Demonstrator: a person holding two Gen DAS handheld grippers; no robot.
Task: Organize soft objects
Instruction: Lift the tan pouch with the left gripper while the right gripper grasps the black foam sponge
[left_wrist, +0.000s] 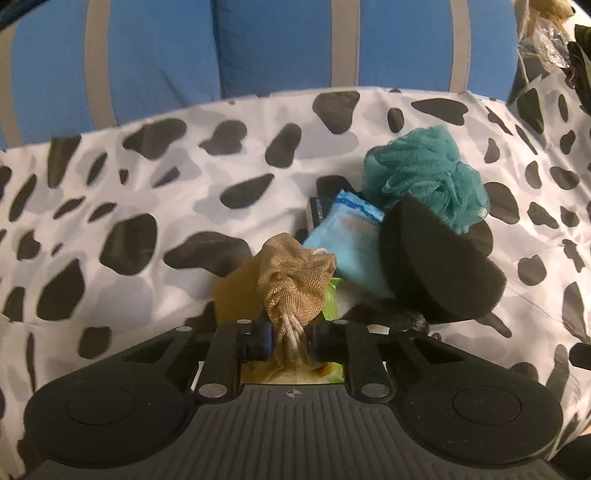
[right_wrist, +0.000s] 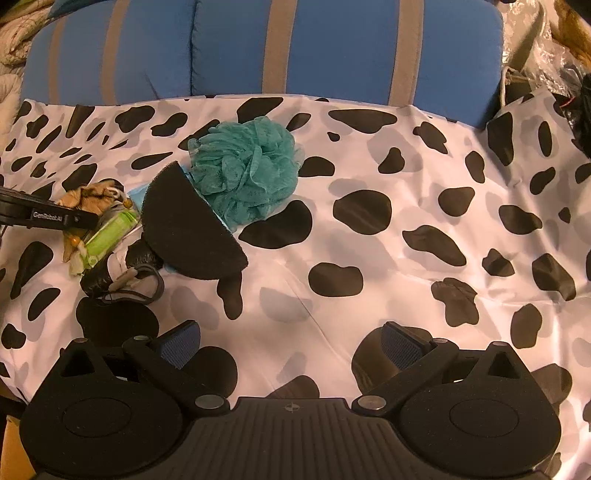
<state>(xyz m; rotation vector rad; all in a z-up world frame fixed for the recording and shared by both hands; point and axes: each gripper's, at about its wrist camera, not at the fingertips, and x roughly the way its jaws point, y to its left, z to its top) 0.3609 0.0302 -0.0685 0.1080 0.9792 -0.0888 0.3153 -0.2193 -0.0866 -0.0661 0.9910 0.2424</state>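
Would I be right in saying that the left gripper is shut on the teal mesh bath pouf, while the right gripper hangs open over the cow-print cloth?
Not quite: the left gripper is shut on the tan mesh pouch, as the left wrist view shows. The teal mesh bath pouf lies untouched behind the black half-round foam sponge. The right gripper does hang open over the cow-print cloth.

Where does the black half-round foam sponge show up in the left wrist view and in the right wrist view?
Left wrist view: black half-round sponge right of centre, below the teal mesh pouf, overlapping the light blue packet.
Right wrist view: sponge left of centre, lower left of the pouf, right of the green packet.
Shared landmark: the teal pouf, touching the sponge's straight edge in both views.
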